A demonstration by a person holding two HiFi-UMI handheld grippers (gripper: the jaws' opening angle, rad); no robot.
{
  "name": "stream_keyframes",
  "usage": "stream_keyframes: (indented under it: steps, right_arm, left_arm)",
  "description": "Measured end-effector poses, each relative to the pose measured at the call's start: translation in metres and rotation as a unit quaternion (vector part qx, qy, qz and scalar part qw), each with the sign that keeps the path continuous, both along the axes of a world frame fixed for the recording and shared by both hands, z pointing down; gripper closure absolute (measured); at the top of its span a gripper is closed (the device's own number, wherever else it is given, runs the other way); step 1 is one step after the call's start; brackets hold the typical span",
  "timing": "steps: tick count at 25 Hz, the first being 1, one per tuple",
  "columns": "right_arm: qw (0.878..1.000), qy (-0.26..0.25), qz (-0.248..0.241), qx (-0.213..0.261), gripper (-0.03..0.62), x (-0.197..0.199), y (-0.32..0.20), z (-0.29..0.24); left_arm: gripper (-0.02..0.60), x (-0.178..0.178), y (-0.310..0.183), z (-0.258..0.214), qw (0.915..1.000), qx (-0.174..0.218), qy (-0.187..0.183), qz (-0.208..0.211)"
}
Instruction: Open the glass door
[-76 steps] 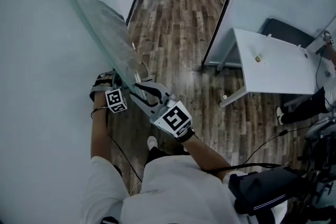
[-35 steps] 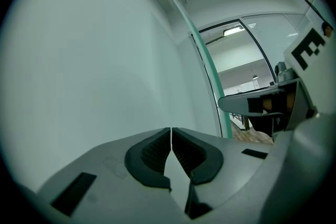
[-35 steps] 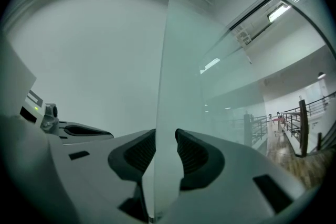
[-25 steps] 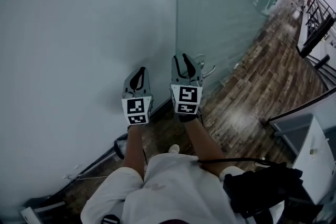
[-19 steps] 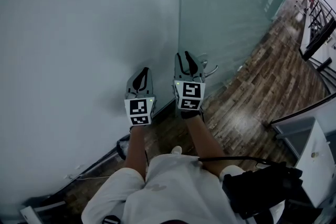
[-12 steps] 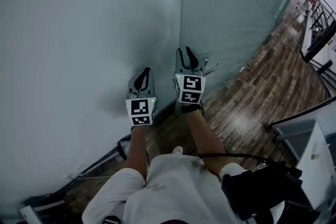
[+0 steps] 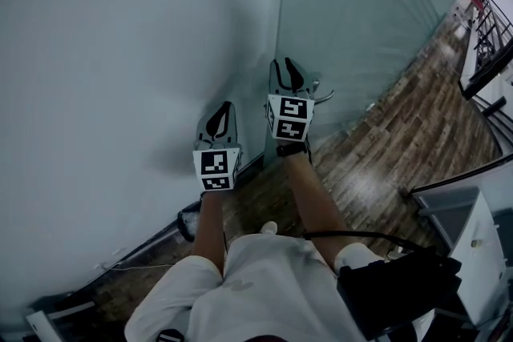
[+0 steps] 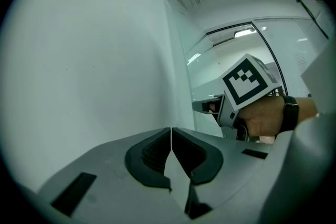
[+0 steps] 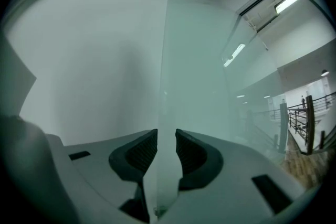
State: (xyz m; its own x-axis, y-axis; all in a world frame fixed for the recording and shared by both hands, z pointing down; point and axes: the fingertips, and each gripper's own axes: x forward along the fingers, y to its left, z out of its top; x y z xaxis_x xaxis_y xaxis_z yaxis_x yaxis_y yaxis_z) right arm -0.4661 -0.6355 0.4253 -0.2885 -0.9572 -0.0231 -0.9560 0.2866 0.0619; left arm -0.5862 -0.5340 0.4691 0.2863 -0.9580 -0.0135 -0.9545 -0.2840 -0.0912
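Both left pads: pressed flat together with nothing between them; the left gripper (image 8: pixel 171 131) points at the white wall (image 7: pixel 120 52).
Right pads: narrowly apart; the right gripper (image 9: pixel 166 134) faces the glass door (image 7: pixel 361 20), whose vertical edge lines up with the gap.
Handle (image 7: pixel 321 96): just right of that gripper.
Door: upright, well apart from the white table (image 7: pixel 479 252) and its far corner.
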Motion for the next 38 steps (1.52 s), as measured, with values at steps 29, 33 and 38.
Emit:
stream_keyframes:
  steps: [29, 33, 38]
  right_arm:
    - [0.966, -0.019, 0.255, -0.023, 0.591, 0.313, 0.229, 0.01]
    - [0.938, -0.025, 0.345, -0.006, 0.591, 0.389, 0.296, 0.0]
    - [0.907, -0.034, 0.42, 0.012, 0.591, 0.455, 0.378, -0.012]
  left_arm:
    - [0.577, 0.323, 0.072, -0.044, 0.9357, 0.016, 0.031, 0.351]
    - [0.577, 0.412, 0.118, -0.051, 0.8989, 0.026, 0.031, 0.436]
    - [0.577, 0.495, 0.188, -0.064, 0.8664, 0.031, 0.053, 0.496]
